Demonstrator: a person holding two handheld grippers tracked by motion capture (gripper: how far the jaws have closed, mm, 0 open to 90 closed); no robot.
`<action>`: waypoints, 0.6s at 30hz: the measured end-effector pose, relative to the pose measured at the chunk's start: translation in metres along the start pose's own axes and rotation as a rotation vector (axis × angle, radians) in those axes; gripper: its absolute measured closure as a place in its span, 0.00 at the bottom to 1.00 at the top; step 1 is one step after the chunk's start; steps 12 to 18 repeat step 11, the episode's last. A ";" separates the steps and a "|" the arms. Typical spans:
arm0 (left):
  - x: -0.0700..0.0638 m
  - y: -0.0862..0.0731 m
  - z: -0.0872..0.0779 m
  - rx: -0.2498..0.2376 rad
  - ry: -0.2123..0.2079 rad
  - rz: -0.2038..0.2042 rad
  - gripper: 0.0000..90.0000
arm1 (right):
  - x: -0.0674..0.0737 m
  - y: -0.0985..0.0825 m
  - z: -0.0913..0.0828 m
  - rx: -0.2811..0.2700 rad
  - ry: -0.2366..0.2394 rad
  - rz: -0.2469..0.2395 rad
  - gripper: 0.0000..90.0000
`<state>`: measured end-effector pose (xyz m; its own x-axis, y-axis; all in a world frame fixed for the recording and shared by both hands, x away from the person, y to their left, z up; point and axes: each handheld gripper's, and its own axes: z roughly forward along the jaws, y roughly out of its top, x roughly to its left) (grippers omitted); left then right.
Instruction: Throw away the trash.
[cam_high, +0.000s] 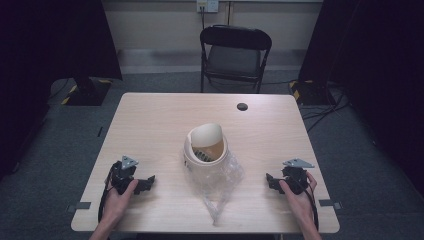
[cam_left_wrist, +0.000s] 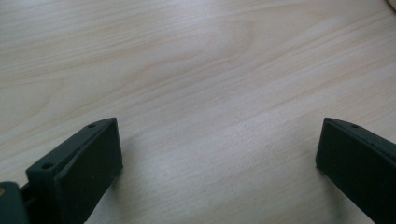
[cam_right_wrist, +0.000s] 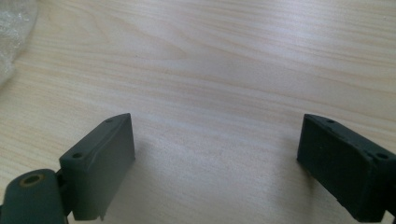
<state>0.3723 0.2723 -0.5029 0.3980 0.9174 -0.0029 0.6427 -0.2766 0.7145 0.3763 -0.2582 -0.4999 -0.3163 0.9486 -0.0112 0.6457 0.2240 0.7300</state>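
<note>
Pale wooden table (cam_high: 150, 125) under a cream bin (cam_high: 205, 145), its clear bag (cam_high: 217, 182) spread flat

1. The contents of the cream plastic bin with a swing lid (cam_high: 205, 145) could not be made out; a ribbed part behind the lid opening was too small to identify.
2. The crumpled clear plastic bag (cam_high: 218, 180) hid the bin's lower side.
3. In the right gripper view, the same bag (cam_right_wrist: 11, 32) was cut off by the left edge and blurred.
4. The person's forearms were cut off by the bottom edge in the high view.
5. The small dark round object (cam_high: 242, 106) on the light wooden table (cam_high: 150, 125) was too small to identify.
</note>
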 end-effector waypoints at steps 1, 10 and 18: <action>0.000 0.000 0.000 -0.002 -0.006 -0.001 0.00 | 0.000 0.000 0.000 0.000 0.000 0.000 0.11; 0.000 0.000 0.000 -0.001 -0.009 0.003 0.00 | -0.001 0.002 0.003 -0.002 0.003 -0.008 0.11; 0.000 0.000 0.000 0.000 -0.009 0.004 0.00 | -0.001 0.002 0.003 -0.001 0.002 -0.007 0.11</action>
